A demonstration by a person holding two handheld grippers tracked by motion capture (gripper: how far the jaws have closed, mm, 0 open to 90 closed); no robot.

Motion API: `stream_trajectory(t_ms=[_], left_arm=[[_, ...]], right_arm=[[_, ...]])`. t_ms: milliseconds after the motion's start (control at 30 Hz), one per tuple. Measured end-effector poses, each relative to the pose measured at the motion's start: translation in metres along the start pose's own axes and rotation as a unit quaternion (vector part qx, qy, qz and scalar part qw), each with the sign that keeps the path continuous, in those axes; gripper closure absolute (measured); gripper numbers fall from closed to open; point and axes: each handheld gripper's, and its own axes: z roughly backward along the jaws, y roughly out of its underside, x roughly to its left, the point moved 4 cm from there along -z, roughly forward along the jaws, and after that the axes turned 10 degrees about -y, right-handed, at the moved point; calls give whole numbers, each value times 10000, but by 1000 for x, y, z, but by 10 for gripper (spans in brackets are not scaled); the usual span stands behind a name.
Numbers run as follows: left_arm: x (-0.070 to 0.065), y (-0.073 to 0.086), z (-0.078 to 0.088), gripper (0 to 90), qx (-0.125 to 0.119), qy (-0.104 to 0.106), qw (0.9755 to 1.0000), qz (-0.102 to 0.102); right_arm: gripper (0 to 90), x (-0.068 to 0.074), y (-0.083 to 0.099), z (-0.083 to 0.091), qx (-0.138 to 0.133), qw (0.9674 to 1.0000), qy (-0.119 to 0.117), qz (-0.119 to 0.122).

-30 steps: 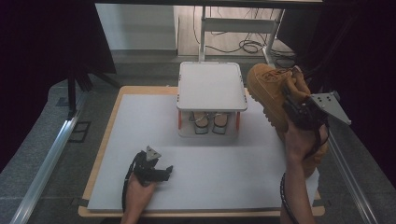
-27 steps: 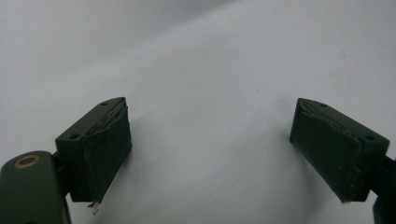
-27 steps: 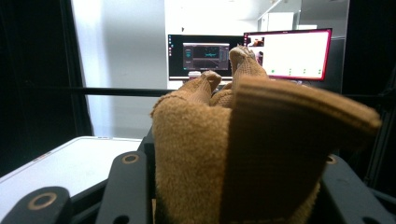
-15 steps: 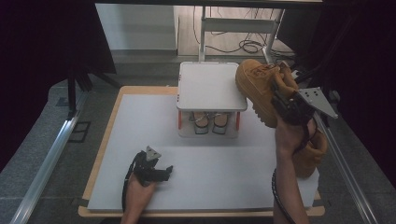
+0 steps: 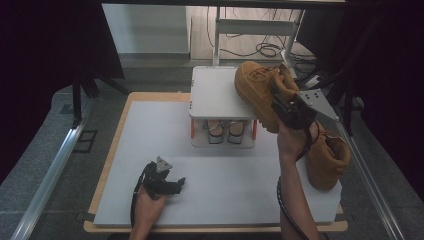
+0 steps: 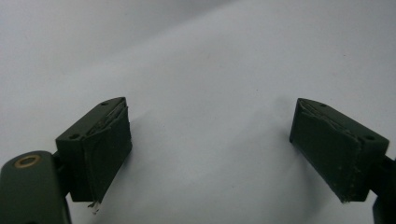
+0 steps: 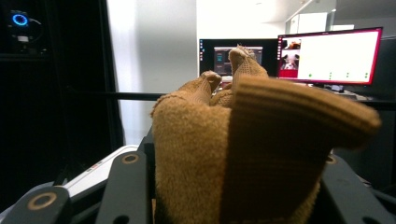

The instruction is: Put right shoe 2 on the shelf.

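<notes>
Seen from above, a bench point(image 5: 150, 130) with a white top and a wooden edge fills the middle of the high view. At its far side, toward 12 o'clock, stands a small white rack point(image 5: 212, 92) with a flat top shelf and a lower shelf on which a pair of shoes point(image 5: 223, 131) sits. The right hand-held gripper point(image 5: 282, 102), at about 2 o'clock from the bench's centre, is clenched on the back collar of a tan boot point(image 5: 257, 90) and holds it in the air, tilted, with its toe over the right part of the rack's top; whether the boot touches the shelf cannot be told. In the right gripper view the boot's point(image 7: 243, 149) suede heel and padded collar sit squeezed between the two black jaws, with lit monitors point(image 7: 327, 56) far behind. A second tan boot point(image 5: 327, 160) rests on the bench at about 4 o'clock, just beside the person's right forearm, near the right edge. The left hand-held gripper point(image 5: 167, 182) rests low on the bench at about 7 o'clock, well apart from the rack and both boots. In the left gripper view the left hand-held gripper point(image 6: 210, 149) is released, its jaws spread wide with bare white surface between them. A cable trails back from each gripper along the person's arms, which enter from 6 o'clock.
</notes>
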Motion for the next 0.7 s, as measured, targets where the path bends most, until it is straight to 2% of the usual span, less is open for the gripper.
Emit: stream_trajectory(t_ms=[600, 700], left_arm=[[0, 0, 0, 126, -11, -2, 10000, -2], [0, 0, 0, 126, -11, -2, 10000, -4]], right_arm=[[529, 44, 8, -39, -40, 9993, -359, -37], [529, 47, 9, -43, -32, 9992, -385, -34]])
